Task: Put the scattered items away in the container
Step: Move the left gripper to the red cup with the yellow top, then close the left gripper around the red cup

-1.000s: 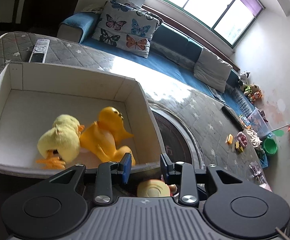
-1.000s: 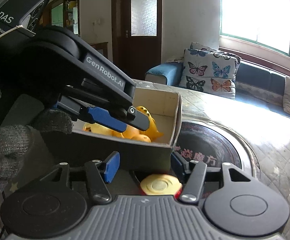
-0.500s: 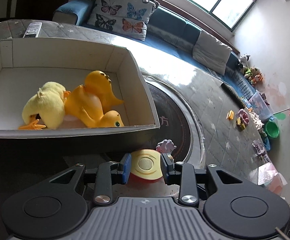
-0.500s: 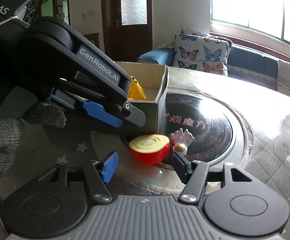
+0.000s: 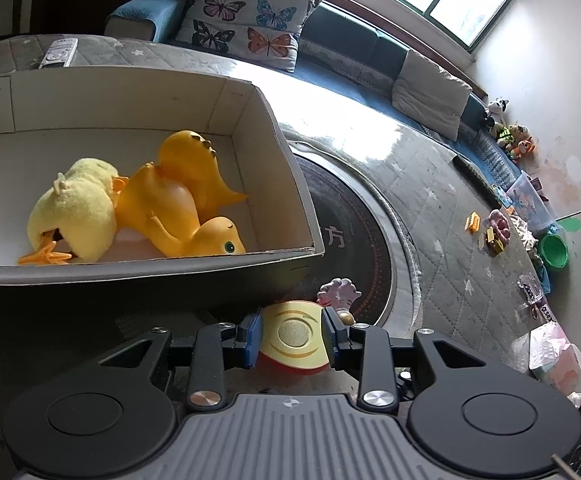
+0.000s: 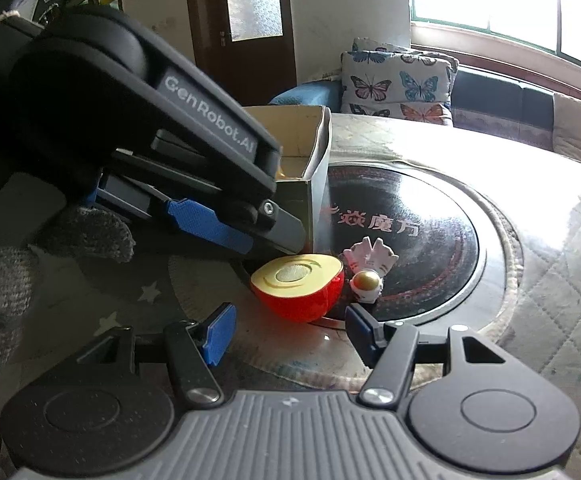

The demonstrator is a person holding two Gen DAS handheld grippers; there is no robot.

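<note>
A red toy apple half (image 5: 293,338) with a yellow cut face lies on the table beside the cardboard box (image 5: 282,140). My left gripper (image 5: 292,334) straddles it, its blue pads close on either side; contact is unclear. The apple half (image 6: 298,288) also shows in the right wrist view, with a small white cat figure (image 6: 368,270) right of it. My right gripper (image 6: 286,330) is open and empty, just short of the apple. The box holds a yellow plush chick (image 5: 76,208) and orange rubber ducks (image 5: 178,204).
A remote (image 5: 59,53) lies beyond the box. A dark round inset (image 6: 402,240) marks the table's middle. Small toys (image 5: 490,232) sit at the far right edge. A sofa with butterfly cushions (image 5: 250,20) runs behind. The cat figure (image 5: 338,292) stands by the apple.
My left gripper has come down in front of the box and its pads now flank the apple half. My right gripper has pulled back, with the apple and cat figure now ahead of it.
</note>
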